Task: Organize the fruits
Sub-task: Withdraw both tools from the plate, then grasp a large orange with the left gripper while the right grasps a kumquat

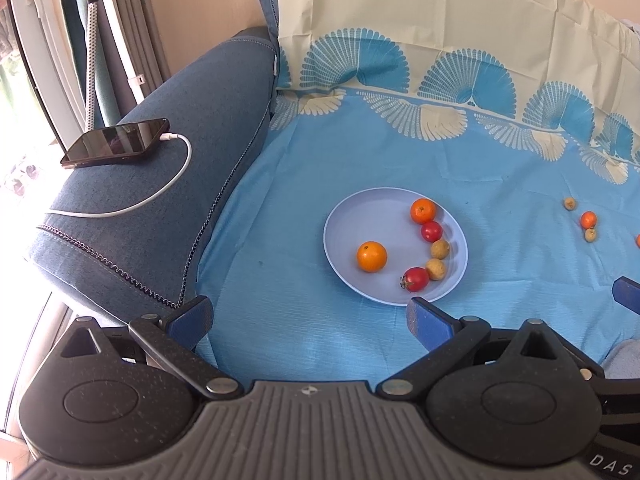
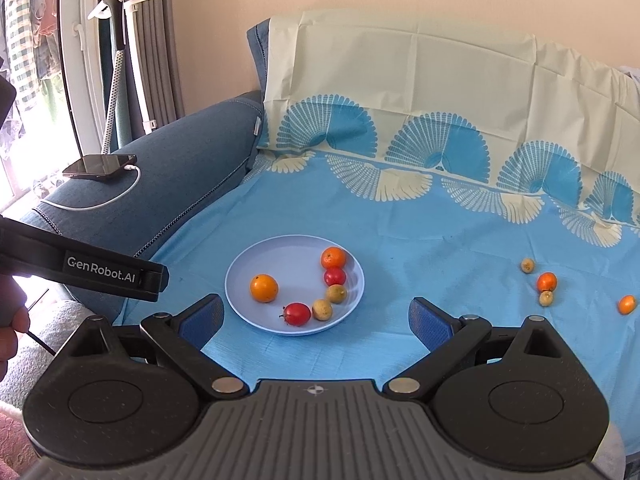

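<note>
- Left gripper [image 1: 310,316]: jaws spread wide, nothing between them; sits at the bottom of the left wrist view, its right blue pad just below the plate's near rim.
- Right gripper [image 2: 316,318]: jaws spread wide, empty; sits at the bottom of the right wrist view, the plate between and just beyond its blue pads.
- Plate [image 2: 256,264]: pale blue, round, resting on the blue patterned sheet [image 2: 440,248] at frame centre.
- Contents of plate: large orange [image 2: 264,288] at the left, alone; small orange [image 2: 333,257] at the upper right; below it, in a curved row along the right rim, a red tomato [image 2: 335,276], two tan round fruits [image 2: 336,293] [image 2: 322,309], and a second tomato [image 2: 297,313] with a stem.
- Loose fruits on the sheet, right side of frame, well apart from the plate: a tan fruit [image 2: 527,265], an orange one [image 2: 547,281] touching another tan fruit [image 2: 546,298], and an orange one [image 2: 626,304] near the edge.
- Phone [image 2: 100,166]: dark, on the blue sofa arm [image 2: 192,152], upper left, white cable plugged in.
</note>
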`<state>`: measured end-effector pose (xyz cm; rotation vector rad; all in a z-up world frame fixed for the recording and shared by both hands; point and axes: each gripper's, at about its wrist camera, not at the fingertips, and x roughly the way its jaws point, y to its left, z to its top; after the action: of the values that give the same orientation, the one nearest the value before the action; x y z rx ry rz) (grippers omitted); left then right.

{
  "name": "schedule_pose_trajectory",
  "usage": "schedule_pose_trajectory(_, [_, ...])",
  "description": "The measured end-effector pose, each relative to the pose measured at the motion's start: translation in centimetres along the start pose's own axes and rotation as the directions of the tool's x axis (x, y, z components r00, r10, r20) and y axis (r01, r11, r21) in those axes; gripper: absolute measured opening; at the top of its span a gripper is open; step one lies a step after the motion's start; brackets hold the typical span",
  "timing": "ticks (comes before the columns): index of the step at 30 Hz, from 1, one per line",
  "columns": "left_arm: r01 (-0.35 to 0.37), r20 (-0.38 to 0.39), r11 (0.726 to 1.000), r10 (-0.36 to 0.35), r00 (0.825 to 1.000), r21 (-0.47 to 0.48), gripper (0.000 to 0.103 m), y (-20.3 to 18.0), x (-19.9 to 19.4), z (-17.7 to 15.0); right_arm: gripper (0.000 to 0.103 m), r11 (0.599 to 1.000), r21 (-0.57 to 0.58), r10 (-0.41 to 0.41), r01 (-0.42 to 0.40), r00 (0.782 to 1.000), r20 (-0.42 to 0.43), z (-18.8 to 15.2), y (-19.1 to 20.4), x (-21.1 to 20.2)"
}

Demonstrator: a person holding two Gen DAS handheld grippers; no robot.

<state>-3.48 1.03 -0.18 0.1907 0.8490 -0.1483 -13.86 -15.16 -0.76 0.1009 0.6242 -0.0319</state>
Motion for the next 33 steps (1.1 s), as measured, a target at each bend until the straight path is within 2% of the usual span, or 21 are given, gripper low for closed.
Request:
schedule_pose_trajectory(12, [0.008,-0.025,1.0,-0.007,1.0,0.015,0.103,-1.3,1.5,1.9,0.099,0.998,0.051,-0.025,0.027,0.999,-0.023,0.5,-1.9,1.9])
schedule_pose_trajectory(18, [0.024,-0.03,0.999,-0.023,0.999,0.049,0.103,-3.7,2.4,3.4,0.099,0.992,0.103,-0.074,0.076,0.997,-0.022,0.7,-4.5,2.4])
schedule_pose_trajectory(22, [0.063,-0.033,0.995,-0.06,0.998,0.079,0.103,-6.4,3.1,4.6,0.099,0.981,0.144,-0.128,0.131,0.991,-0.029,0.4,-7.0,2.6])
schedule_pose_trajectory(27, [0.124,-0.063,0.983,-0.116,0.991,0.137,0.103,-11.5,4.7,6.5,0.099,0.948,0.222,-0.231,0.23,0.973,-0.023,-0.4,-12.3,2.5])
schedule_pose_trajectory(33, [0.207,-0.105,0.957,-0.189,0.976,0.205,0.103,-19.4,7.3,8.8,0.099,0.87,0.332,-0.371,0.364,0.927,-0.045,-1.7,-20.9,3.1])
